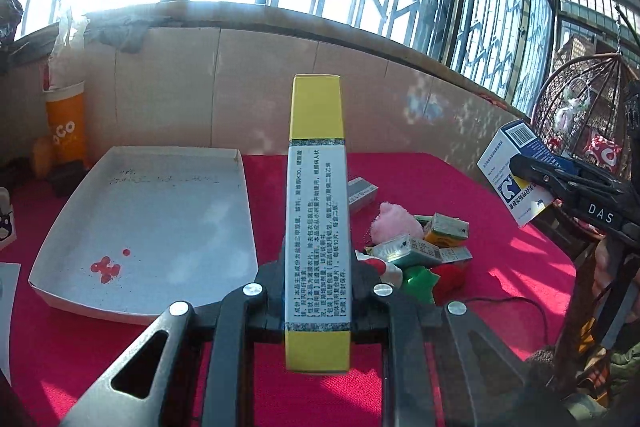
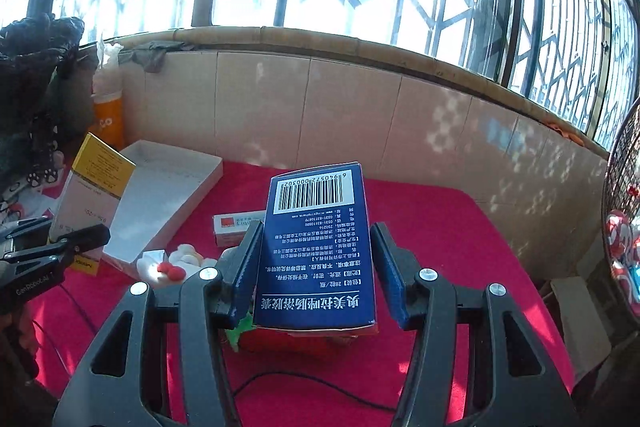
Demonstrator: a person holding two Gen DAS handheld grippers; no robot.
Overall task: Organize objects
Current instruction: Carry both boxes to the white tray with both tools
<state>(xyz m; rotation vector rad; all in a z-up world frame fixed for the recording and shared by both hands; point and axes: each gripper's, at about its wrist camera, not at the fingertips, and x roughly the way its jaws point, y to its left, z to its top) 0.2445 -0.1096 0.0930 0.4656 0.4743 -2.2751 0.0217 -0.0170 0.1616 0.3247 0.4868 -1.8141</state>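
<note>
Medicine cartons are the things you are sorting here, and you carry one in each tool. Your left gripper (image 1: pixel 318 291) pinches a long yellow-and-white box (image 1: pixel 318 227) by its narrow printed face, the carton lying lengthwise between the fingers and raised above the red cloth (image 1: pixel 420 175), to the right of the white tray (image 1: pixel 56 227). Your right gripper (image 2: pixel 316 267) carries the blue box (image 2: pixel 318 251) with its barcode end pointing away from you; the left pad (image 2: pixel 246 267) lies against the carton's side, while the right pad (image 2: pixel 390 267) appears to stand slightly off the other side, so whether that grip is fully closed cannot be told from this view alone; the left wrist view shows the same box held up in the air by that tool. Both cartons are likely light, stiff along their folds yet easily crushed across the broad faces, and their coated card is probably slick, so hold them near the middle across the narrow sides with modest pressure. The tray lies bare except for a few red marks on its floor (image 1: pixel 106 269), and it looks the likely place for them. A heap of small boxes and plush toys (image 1: pixel 416 251) lies on the cloth between tray and right tool, with a grey-striped carton (image 1: pixel 362 193) just behind it.
</note>
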